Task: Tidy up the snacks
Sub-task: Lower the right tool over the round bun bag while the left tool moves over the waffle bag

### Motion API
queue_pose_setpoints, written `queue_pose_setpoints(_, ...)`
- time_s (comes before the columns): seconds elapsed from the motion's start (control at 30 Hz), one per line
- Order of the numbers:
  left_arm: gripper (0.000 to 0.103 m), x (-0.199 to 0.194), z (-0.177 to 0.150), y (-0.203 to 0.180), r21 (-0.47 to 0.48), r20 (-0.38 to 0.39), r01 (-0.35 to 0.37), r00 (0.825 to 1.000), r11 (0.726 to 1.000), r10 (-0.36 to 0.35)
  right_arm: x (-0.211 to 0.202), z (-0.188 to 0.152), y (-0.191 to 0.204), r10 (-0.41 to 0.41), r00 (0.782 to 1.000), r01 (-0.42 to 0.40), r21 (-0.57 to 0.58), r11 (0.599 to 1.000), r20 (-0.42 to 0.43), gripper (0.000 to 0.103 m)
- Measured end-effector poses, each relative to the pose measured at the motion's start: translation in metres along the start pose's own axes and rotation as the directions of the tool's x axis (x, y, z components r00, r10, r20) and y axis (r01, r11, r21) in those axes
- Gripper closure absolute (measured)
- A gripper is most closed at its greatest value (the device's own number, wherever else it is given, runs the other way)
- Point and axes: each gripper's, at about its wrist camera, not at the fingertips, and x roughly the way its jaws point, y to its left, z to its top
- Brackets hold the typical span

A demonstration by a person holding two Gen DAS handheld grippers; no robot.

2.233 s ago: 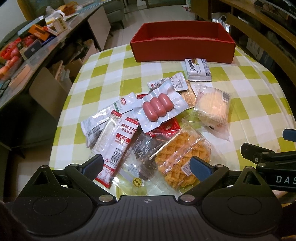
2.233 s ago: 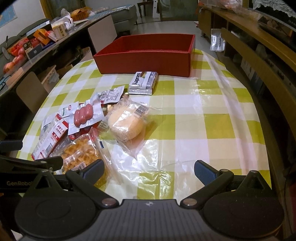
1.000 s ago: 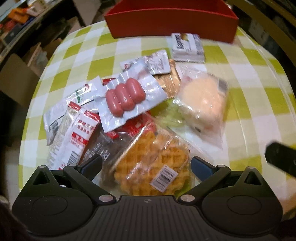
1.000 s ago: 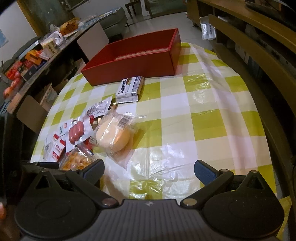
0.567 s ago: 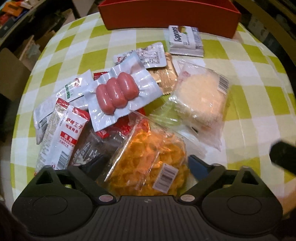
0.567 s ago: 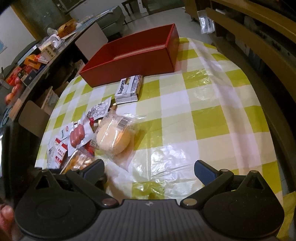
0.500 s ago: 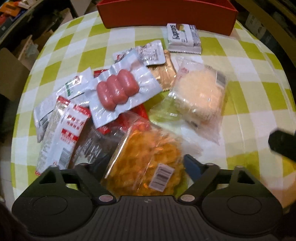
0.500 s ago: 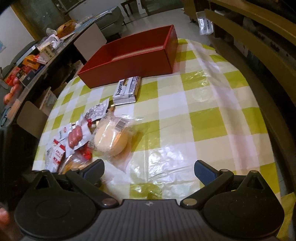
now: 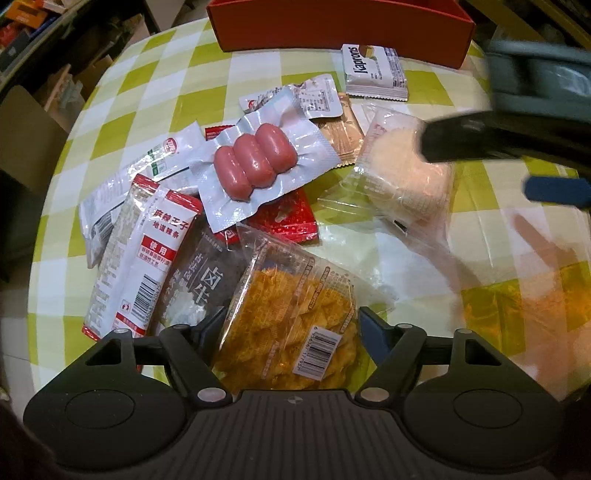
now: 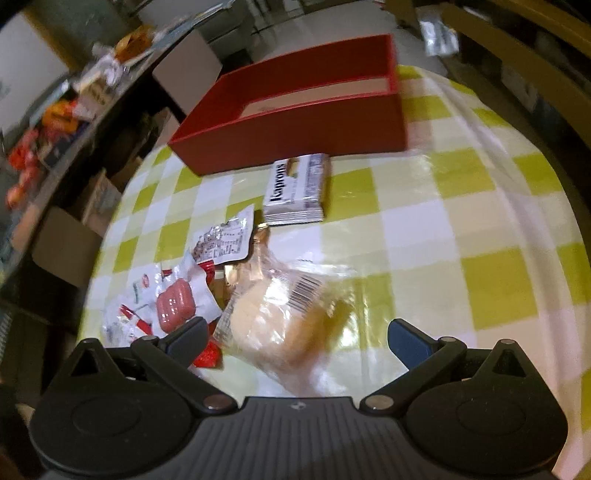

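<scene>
A clear pack of orange waffles (image 9: 291, 295) sits between the fingers of my left gripper (image 9: 291, 326), whose jaws are closing; both pads press its crumpled sides. My right gripper (image 10: 295, 336) stands open just over a wrapped pale bun (image 10: 280, 314), which lies between its fingers untouched. In the left wrist view that gripper (image 9: 498, 166) hangs blurred over the same bun (image 9: 406, 177). A three-sausage pack (image 9: 255, 162), a red-and-white packet (image 9: 144, 258) and a dark packet (image 9: 207, 273) lie in the pile. The red box (image 10: 295, 125) stands open at the far side.
A white Kaprons pack (image 10: 295, 188) lies just before the red box (image 9: 332, 26). The green-checked tablecloth (image 10: 461, 229) is bare to the right of the pile. Cluttered shelves and cardboard boxes (image 10: 66, 243) stand off the table's left edge.
My left jaws have narrowed onto the waffle pack, which has crumpled and tipped up. My right gripper has swung left over the bun and now shows in the left wrist view.
</scene>
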Motion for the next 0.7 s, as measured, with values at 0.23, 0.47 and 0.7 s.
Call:
queue_pose_setpoints(0.23, 0.019, 0.008, 0.001, 0.003, -0.016, 0.003, -0.009, 1.000, 1.000, 0.009, 0.044, 0.004, 0.021, -0.089, 0.994, 0.082, -0.113, 0.990, -0.058, 0.000)
queue_pose_setpoints(0.47, 0.005, 0.010, -0.001, -0.006, 0.026, 0.024, -0.087, 0.996, 0.996, 0.087, 0.047, -0.002, 0.016, -0.069, 0.996, 0.061, -0.134, 0.989, -0.058, 0.000)
queue_pose_setpoints(0.7, 0.003, 0.011, -0.002, -0.007, 0.040, 0.030, -0.090, 0.996, 0.995, 0.089, 0.045, -0.004, 0.017, -0.068, 0.997, 0.061, -0.152, 0.986, -0.036, 0.000)
